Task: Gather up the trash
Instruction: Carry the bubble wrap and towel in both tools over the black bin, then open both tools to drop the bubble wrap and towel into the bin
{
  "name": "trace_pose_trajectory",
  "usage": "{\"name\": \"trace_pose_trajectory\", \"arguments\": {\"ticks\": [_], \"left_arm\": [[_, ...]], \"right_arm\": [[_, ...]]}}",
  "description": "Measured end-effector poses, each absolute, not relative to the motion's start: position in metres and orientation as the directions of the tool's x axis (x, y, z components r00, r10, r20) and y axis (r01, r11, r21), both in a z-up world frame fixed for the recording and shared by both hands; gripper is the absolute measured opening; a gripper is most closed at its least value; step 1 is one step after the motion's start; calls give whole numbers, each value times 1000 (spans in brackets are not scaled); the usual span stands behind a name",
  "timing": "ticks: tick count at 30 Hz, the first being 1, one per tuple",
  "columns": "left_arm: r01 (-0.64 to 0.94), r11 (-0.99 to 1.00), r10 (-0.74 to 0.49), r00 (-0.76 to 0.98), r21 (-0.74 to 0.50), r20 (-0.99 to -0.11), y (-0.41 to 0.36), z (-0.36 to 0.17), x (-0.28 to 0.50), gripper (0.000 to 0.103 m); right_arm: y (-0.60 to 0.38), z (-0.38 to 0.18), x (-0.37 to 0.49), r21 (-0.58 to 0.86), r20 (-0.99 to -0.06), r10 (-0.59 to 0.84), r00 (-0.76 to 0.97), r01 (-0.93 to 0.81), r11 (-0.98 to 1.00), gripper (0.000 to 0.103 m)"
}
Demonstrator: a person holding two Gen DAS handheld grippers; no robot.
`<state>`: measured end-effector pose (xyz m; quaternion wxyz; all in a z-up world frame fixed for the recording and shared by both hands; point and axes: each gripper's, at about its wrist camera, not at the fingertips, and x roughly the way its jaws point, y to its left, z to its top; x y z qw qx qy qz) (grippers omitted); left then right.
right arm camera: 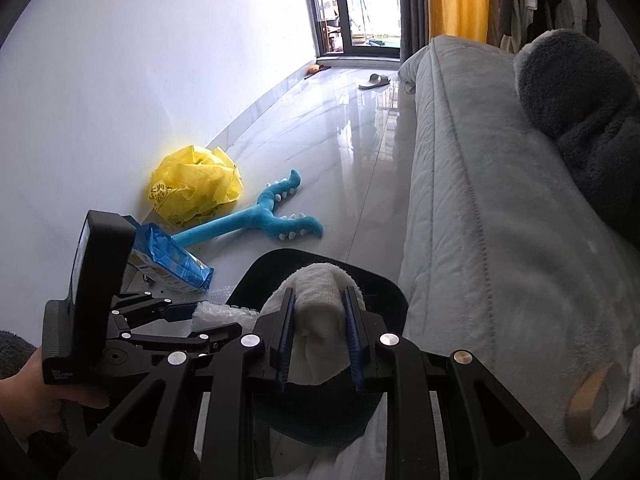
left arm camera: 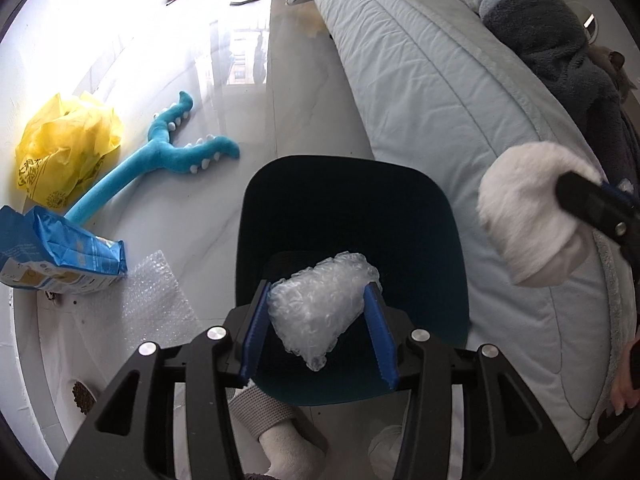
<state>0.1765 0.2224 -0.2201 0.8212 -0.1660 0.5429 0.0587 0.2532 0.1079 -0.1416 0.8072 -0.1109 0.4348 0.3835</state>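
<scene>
My left gripper [left arm camera: 318,312] is shut on a wad of clear bubble wrap [left arm camera: 320,304] and holds it over the open dark teal bin [left arm camera: 420,216] on the floor. My right gripper [right arm camera: 320,312] is shut on a white fluffy cloth [right arm camera: 316,300] and holds it above the bin's rim [right arm camera: 384,284]; the cloth also shows in the left wrist view [left arm camera: 524,208], to the right of the bin against the bed. The left gripper with its bubble wrap [right arm camera: 212,312] shows at lower left in the right wrist view.
On the floor to the left lie a flat bubble wrap sheet [left arm camera: 156,300], a blue snack bag [left arm camera: 60,256], a crumpled yellow plastic bag [left arm camera: 68,144] and a blue plush toy [left arm camera: 160,160]. A light blue bed [left arm camera: 440,92] runs along the right. A tape roll [right arm camera: 592,400] lies on it.
</scene>
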Motion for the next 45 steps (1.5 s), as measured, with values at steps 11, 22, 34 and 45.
{"name": "trace_pose_trajectory", "arguments": {"ticks": [11,22,34,45], "left_arm": [[-269,943,-49,469,-196,-882,234,-197,163,71],[-278,950,83,659,-140,-747,237,-143,151,69],[-278,945,127,797,-171,-590,235,-79,142,70],[-221,967,139,878,-131,-458,198,-29,138,89]], "right_arm": [[129,-188,256,140,-855,445,268,-706,694,24],[152,-240,253,149,-911,372,176,-702,697,24],[149,-230,243,146,-907,381,179,-715,683,61],[126,-166,223,151,-828,507,239,-776,612,76]]}}
